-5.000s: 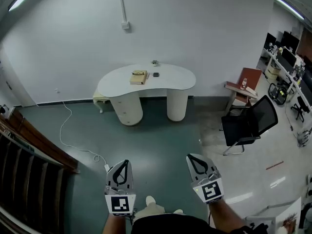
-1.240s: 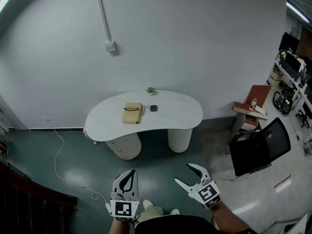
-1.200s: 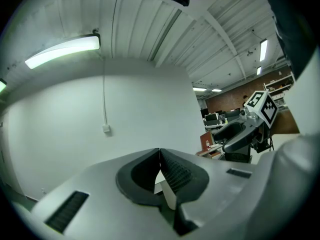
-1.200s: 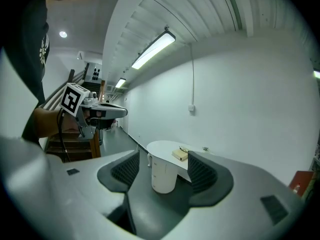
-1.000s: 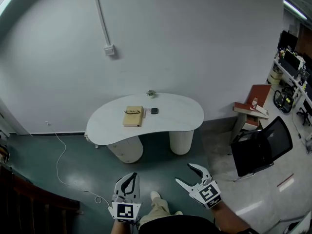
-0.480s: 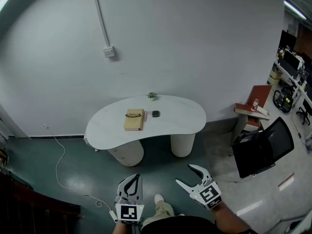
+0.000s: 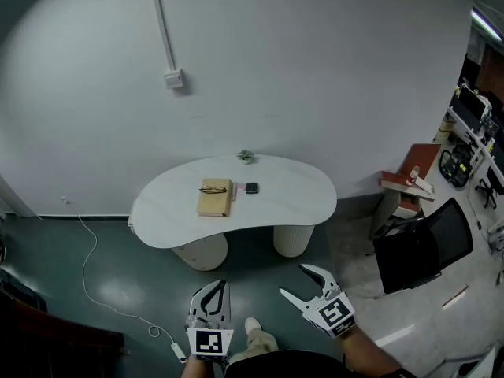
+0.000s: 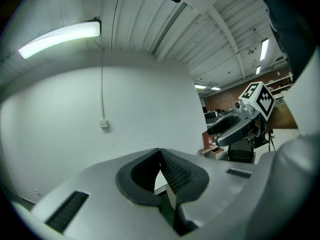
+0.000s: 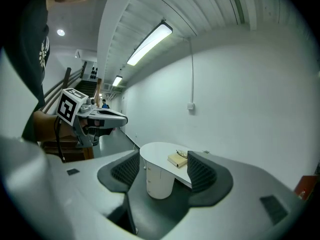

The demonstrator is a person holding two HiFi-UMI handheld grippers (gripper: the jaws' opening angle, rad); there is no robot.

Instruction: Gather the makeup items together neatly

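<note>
Left gripper (image 7: 213,287) was clenched, empty; right gripper (image 7: 292,281) released. Table (image 7: 303,203) was well off. Risk: tiny dark item (image 7: 251,187) looked easy to misgrip.

On the table (image 7: 291,203), the small dark item (image 7: 251,187) and greenish thing (image 7: 246,157) are too small to identify

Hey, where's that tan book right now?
In the head view the tan book lies left of centre on the white table, glasses on top, a small dark object just to its right.
</note>
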